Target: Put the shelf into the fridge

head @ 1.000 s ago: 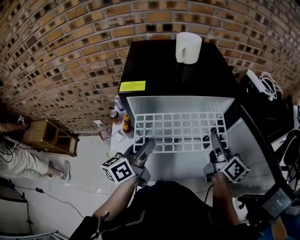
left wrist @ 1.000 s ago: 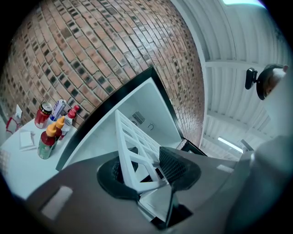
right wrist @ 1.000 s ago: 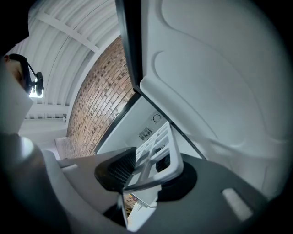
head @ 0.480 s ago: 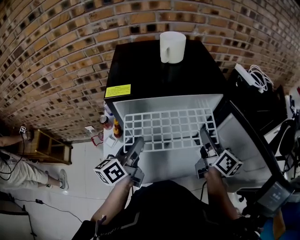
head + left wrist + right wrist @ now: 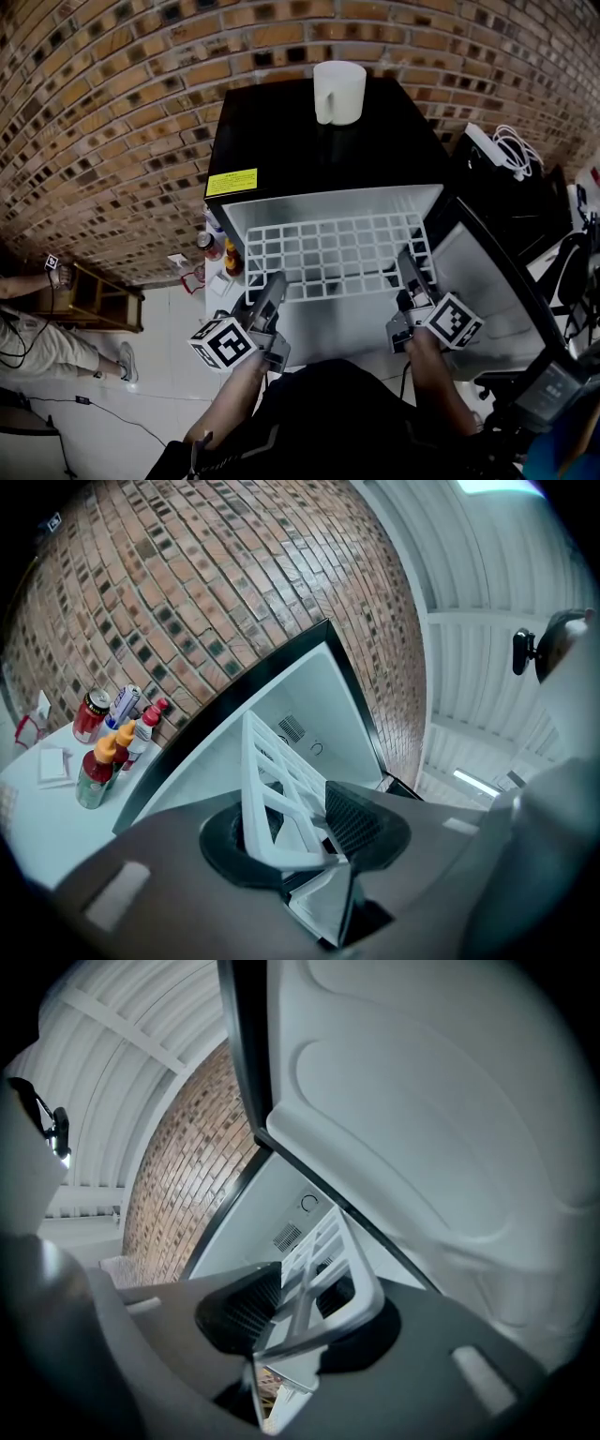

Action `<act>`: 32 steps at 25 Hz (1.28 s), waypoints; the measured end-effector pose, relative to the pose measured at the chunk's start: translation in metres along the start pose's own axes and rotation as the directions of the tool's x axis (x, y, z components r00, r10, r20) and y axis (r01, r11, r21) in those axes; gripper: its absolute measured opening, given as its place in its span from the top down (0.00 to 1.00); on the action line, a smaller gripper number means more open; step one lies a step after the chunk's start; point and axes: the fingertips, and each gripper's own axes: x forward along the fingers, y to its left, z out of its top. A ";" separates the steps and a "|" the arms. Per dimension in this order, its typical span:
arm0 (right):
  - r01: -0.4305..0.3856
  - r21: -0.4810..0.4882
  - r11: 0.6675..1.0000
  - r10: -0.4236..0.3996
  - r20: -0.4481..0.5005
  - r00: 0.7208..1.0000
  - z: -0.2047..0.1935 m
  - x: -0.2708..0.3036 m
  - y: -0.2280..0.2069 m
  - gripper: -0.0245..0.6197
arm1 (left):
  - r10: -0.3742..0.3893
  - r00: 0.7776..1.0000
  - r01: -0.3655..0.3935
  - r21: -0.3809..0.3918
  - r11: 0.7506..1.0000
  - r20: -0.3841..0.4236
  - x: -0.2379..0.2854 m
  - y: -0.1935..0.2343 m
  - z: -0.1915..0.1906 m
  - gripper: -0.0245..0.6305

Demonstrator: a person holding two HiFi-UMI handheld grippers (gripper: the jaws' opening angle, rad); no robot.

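A white grid shelf [image 5: 333, 253] lies level in the open mouth of the black mini fridge [image 5: 319, 150], its far edge inside the white cavity. My left gripper [image 5: 275, 283] is shut on the shelf's near left corner. In the left gripper view that shelf corner [image 5: 272, 780] sits pinched between the pads of the left gripper [image 5: 300, 822]. My right gripper [image 5: 409, 264] holds the near right side. Its jaws have just been closing, and the shelf frame [image 5: 323, 1260] stands between the pads of the right gripper [image 5: 295, 1302], which press on it.
The fridge door [image 5: 487, 281] hangs open at the right, close beside the right gripper. A white cup [image 5: 337, 91] stands on the fridge top. Bottles and a can [image 5: 230, 258] crowd a low surface left of the fridge. A brick wall rises behind, and a person [image 5: 37, 328] sits at far left.
The head camera has shifted a little. The shelf and both grippers keep their places at the fridge opening.
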 end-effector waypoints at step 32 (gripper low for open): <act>0.091 0.054 0.994 -0.092 0.027 0.995 0.002 0.010 -0.014 0.79 | 0.061 0.996 -0.061 -0.004 0.998 0.067 0.009 0.001 0.007 0.76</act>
